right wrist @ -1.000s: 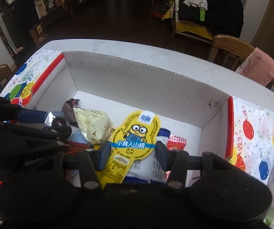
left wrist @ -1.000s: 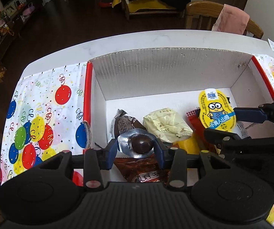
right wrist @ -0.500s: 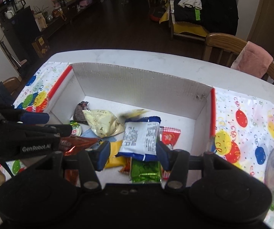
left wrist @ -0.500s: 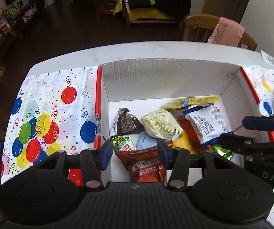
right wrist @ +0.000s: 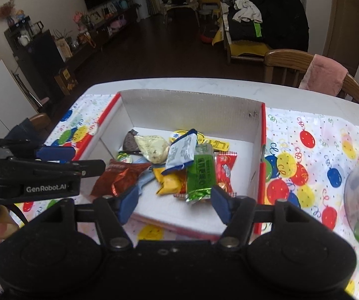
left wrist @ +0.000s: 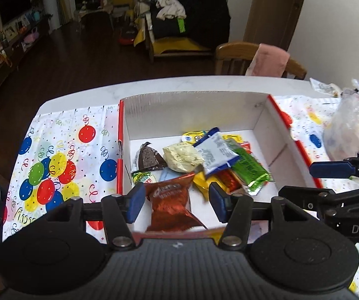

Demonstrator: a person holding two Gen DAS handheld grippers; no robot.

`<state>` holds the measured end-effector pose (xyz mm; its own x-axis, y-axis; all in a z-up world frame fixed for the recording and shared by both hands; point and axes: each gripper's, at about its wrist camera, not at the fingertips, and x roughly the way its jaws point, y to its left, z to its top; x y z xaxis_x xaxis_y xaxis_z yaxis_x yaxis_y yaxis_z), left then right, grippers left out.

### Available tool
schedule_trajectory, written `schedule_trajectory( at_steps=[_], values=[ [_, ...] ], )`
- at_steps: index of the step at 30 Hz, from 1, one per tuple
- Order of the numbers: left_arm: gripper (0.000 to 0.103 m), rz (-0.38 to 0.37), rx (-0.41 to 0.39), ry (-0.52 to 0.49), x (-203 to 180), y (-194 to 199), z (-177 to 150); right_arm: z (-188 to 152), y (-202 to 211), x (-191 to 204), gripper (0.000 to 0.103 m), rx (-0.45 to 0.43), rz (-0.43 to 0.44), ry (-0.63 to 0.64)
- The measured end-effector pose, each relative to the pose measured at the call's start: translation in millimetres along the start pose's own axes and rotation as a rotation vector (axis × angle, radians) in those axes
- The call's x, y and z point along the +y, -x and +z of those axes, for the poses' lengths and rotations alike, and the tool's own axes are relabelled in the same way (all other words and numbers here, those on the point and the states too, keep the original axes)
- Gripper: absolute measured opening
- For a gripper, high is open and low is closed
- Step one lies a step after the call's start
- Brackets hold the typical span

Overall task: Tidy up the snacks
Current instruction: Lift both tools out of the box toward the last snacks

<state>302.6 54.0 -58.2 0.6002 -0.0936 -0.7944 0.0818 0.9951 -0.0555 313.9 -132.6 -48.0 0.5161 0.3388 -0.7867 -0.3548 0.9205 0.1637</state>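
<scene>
A clear plastic bag (left wrist: pixel 351 127) at the table's right edge runs off the frame in both wrist views, its contents too hazy to tell. In the white box (left wrist: pixel 194 110), a yellow round-topped packet (left wrist: pixel 191 136) lies largely hidden under the blue-and-white packet (left wrist: pixel 216 151). The red foil packet (left wrist: pixel 169 205) is motion-blurred, its lettering unreadable. A pale blue item (left wrist: pixel 170 175) beneath it, possibly a sachet, barely shows.

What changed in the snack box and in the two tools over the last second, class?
The left tool let go of its foil chocolate, which is no longer visible. The right tool dropped the yellow cartoon snack, now at the back of the box. Both tools are empty, jaws opening, and have pulled back and up. The other snacks and box stayed put.
</scene>
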Motion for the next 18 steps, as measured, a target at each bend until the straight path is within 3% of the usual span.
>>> schedule_trajectory(
  at_steps=[3,7,18],
  values=[
    [0.058,-0.013,-0.018,0.004,-0.7,14.9,-11.3,-10.9,12.2,2.6,0.068,-0.016,0.009,-0.010],
    [0.071,-0.029,-0.022,0.028,2.1,28.4,-31.2,-28.6,24.3,6.7,0.073,-0.027,0.019,-0.011],
    [0.076,-0.015,0.048,0.100,9.0,35.6,-95.2,-80.2,34.1,24.4,0.092,-0.003,-0.007,-0.013]
  ],
)
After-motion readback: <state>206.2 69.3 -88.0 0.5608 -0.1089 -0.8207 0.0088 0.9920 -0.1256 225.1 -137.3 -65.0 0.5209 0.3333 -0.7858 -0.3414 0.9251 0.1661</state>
